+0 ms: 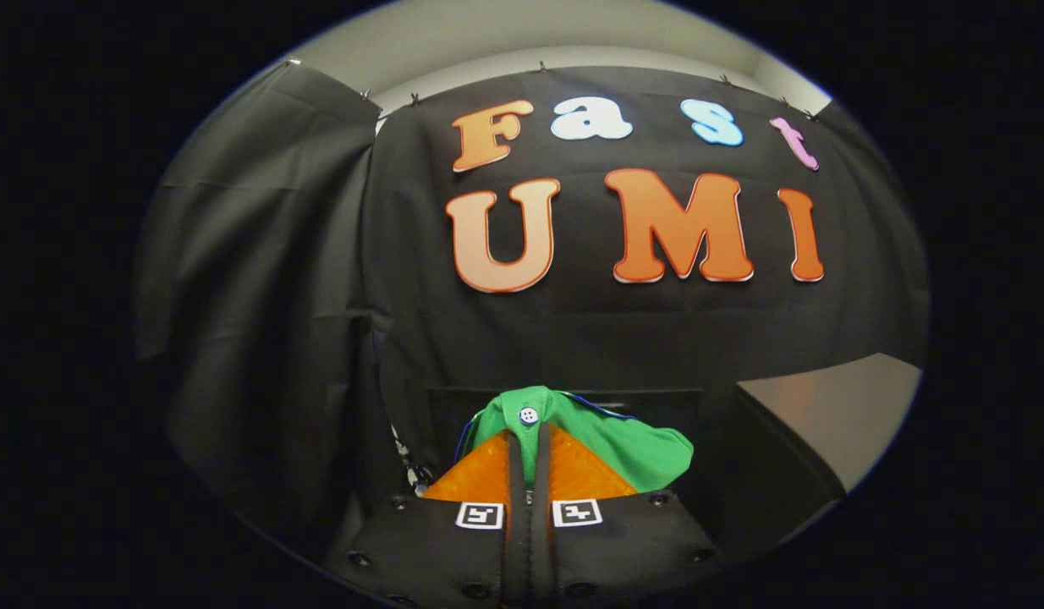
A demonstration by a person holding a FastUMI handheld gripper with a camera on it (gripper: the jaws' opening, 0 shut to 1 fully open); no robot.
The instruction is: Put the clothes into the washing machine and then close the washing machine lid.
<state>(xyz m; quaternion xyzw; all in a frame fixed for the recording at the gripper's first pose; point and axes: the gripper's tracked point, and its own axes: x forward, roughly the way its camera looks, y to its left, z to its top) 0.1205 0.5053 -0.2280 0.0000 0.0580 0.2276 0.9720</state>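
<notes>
Gripper: the gripper (529,448) was held up facing the booth's black cloth wall (268,279), fingers drawn close together and clamped on cloth.
Garment: a green garment (607,444) with a small white button (529,415) was pinched between both fingers, bunched over their tips and spilling to one side beyond them.
Surroundings: a pale flat surface (835,406) stood off to the side, its corner pointing toward the garment; whether it belonged to the washing machine I could not tell.
Step in hand: by my reckoning, carrying the garment to the drum.
Doing it well: keep the pinch firm, hold the garment high so the loose part clears the machine's rim, and let go only once it hangs well inside the opening.
</notes>
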